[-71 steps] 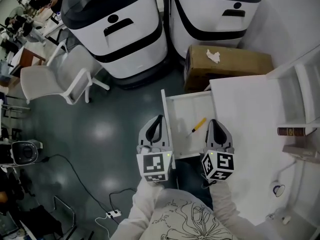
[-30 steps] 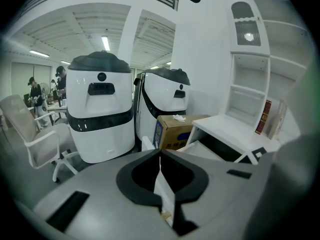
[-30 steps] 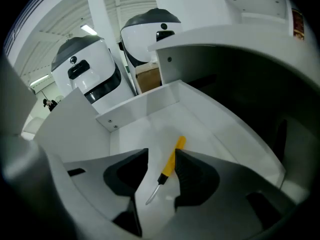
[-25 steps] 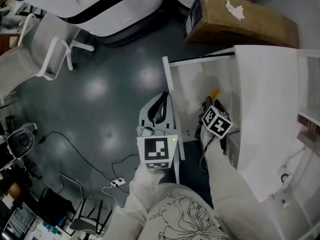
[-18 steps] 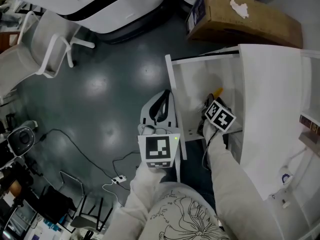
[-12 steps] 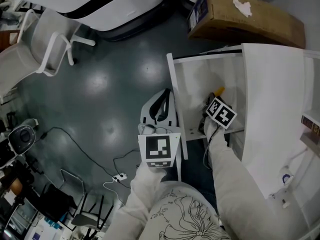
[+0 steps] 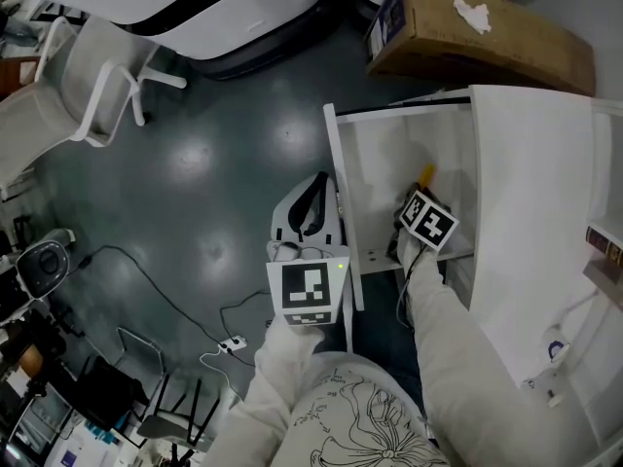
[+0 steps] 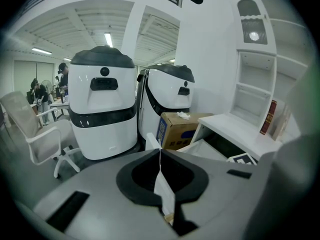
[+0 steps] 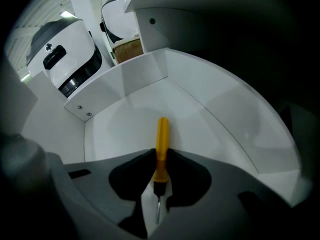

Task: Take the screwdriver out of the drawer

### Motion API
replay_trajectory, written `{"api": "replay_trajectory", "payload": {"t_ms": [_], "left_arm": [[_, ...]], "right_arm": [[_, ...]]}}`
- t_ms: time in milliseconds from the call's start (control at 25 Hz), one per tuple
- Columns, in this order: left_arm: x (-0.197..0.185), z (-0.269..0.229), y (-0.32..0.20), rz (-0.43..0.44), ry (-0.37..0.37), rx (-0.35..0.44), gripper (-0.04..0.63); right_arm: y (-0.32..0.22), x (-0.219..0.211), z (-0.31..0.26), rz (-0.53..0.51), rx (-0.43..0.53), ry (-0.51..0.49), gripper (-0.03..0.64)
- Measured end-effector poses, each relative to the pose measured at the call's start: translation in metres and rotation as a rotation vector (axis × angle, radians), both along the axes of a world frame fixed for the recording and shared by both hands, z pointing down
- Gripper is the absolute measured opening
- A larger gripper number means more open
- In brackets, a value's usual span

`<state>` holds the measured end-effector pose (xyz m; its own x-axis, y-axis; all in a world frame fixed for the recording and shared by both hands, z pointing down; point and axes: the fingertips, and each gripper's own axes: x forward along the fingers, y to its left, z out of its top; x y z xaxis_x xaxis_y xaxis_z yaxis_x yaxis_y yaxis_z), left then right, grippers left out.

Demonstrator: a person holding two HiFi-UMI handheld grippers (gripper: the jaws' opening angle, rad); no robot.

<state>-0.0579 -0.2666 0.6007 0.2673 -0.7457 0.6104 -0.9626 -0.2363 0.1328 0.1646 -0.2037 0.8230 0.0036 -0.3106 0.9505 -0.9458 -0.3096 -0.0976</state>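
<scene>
Closing on the screwdriver [image 9: 161, 146], the right tool [image 9: 159, 176] has the yellow handle between its jaws. The pads look to be touching it on both sides, though the shadow there leaves that a shade uncertain. So the step in hand is the grasp. Next, I judge, comes a firm pinch and a straight lift, clear of the drawer [image 9: 125, 109] walls and of the worktop [image 7: 531, 193] overhanging it. The screwdriver lies flat on the drawer floor, its long axis in line with the tool: blade towards the person, handle end pointing away. In the head view only that yellow end shows past the tool. The left tool [image 7: 314, 188], jaws pressed together on nothing, hangs just beside the drawer's outer panel. Beyond stands a cardboard box [image 7: 477, 27]
</scene>
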Motion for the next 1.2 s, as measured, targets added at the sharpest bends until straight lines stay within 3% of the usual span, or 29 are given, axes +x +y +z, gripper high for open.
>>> {"api": "replay_trajectory", "payload": {"t_ms": [200, 440, 640, 1200], "left_arm": [[0.003, -0.015, -0.005, -0.002, 0.003, 0.031, 0.008], [0.005, -0.042, -0.01, -0.024, 0.013, 0.082, 0.008], [0.005, -0.077, -0.012, -0.045, 0.024, 0.139, 0.008], [-0.005, -0.192, -0.007, -0.085, 0.066, 0.334, 0.008]], "right_arm": [[-0.005, 0.0, -0.019, -0.026, 0.049, -0.02, 0.069], [-0.024, -0.012, -0.063, -0.17, 0.17, -0.004, 0.069], [-0.045, -0.028, -0.119, -0.268, 0.292, 0.0, 0.069], [-0.058, -0.056, -0.31, -0.379, 0.65, 0.022, 0.069]]}}
